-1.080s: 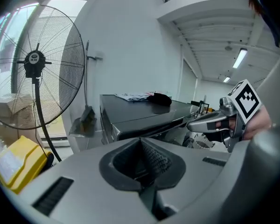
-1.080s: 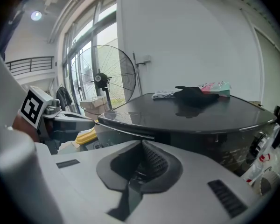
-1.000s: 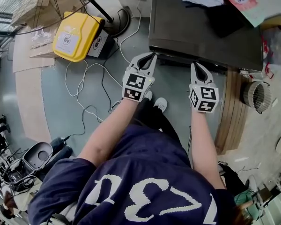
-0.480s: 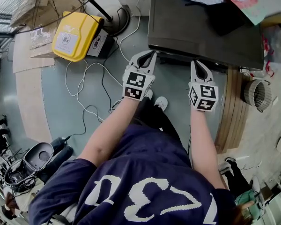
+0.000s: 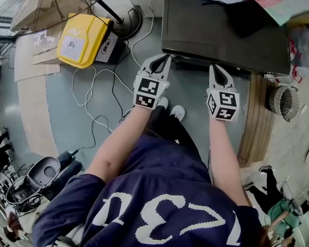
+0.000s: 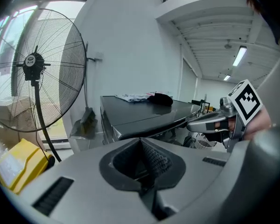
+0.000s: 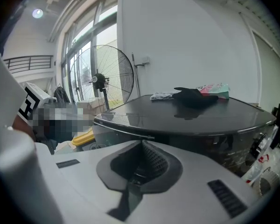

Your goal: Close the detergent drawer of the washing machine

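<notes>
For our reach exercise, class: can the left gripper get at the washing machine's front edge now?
Probably yes: the left gripper, shut, points at the washing machine close ahead, nothing between.

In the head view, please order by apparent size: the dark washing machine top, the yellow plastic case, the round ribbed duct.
1. Dark washing machine top
2. Yellow plastic case
3. Round ribbed duct
The top sits nearer the camera, enlarging it.
</notes>
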